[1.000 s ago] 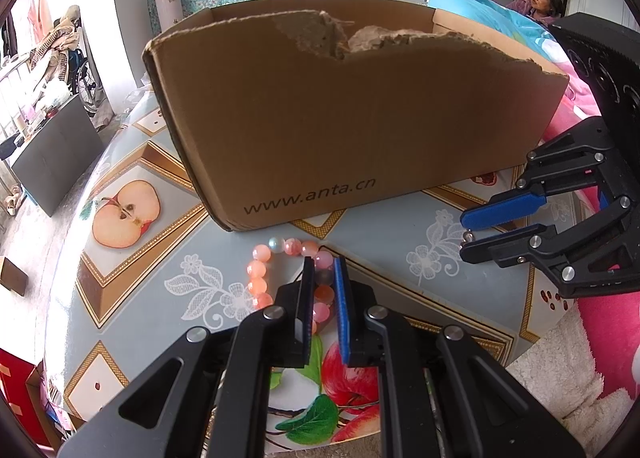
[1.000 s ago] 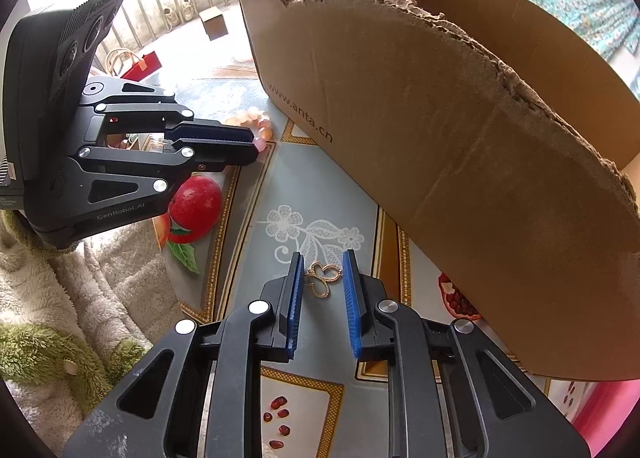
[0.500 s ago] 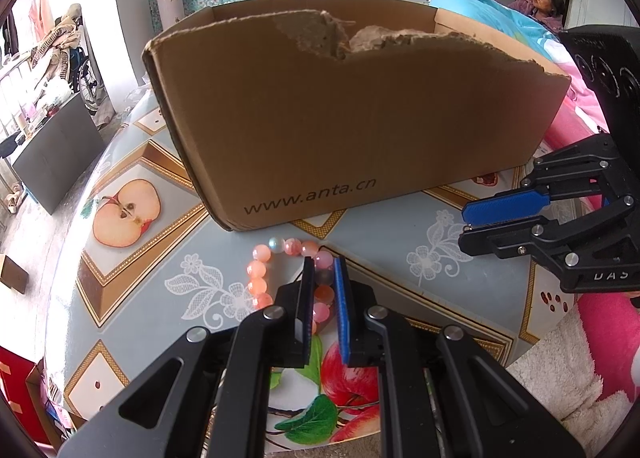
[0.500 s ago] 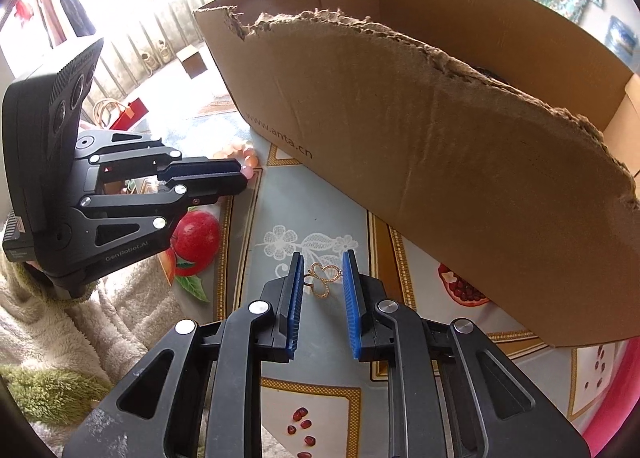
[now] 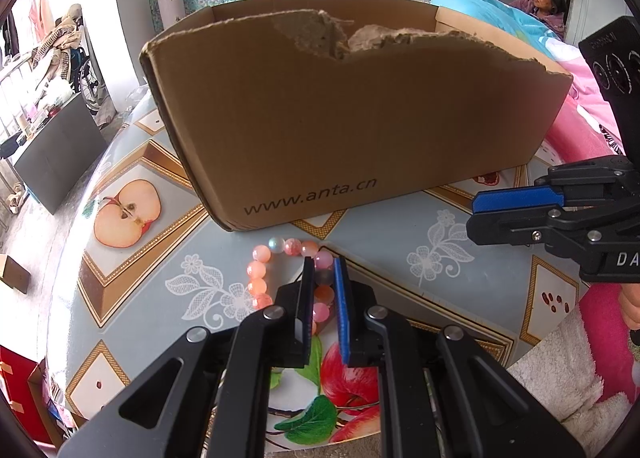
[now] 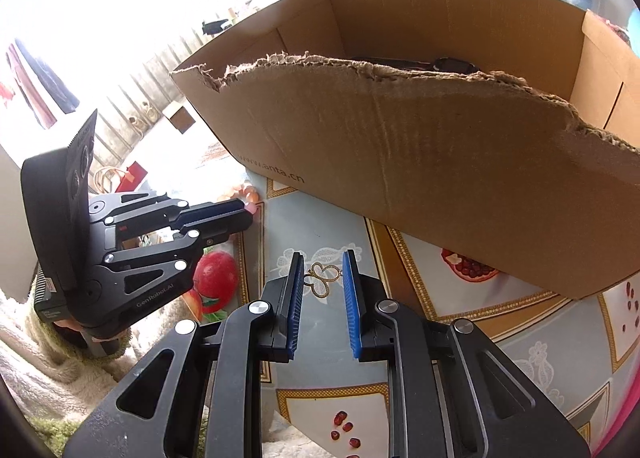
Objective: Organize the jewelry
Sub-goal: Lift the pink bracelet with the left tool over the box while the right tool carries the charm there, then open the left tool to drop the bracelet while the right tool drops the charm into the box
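A pink bead bracelet [image 5: 262,272] lies on the table in front of a torn cardboard box [image 5: 360,125]. My left gripper [image 5: 323,270] is shut on the bracelet's right side, at table level. My right gripper [image 6: 322,274] is closed on a small gold butterfly-shaped jewel [image 6: 322,282], which hangs between the blue pads above the table. The box [image 6: 440,161] rises right of it; a dark object [image 6: 452,65] lies inside. In the right wrist view my left gripper [image 6: 240,213] shows at left.
The table has a fruit-patterned cloth [image 5: 128,209]. A fluffy white blanket [image 5: 560,370] and pink bedding [image 5: 580,129] lie at its right edge. A person [image 5: 544,1] sits at the far right. A dark board [image 5: 56,153] leans at left.
My right gripper has risen with the gold jewel and tilted toward the box, whose inside now shows. My left gripper has stayed on the bracelet.
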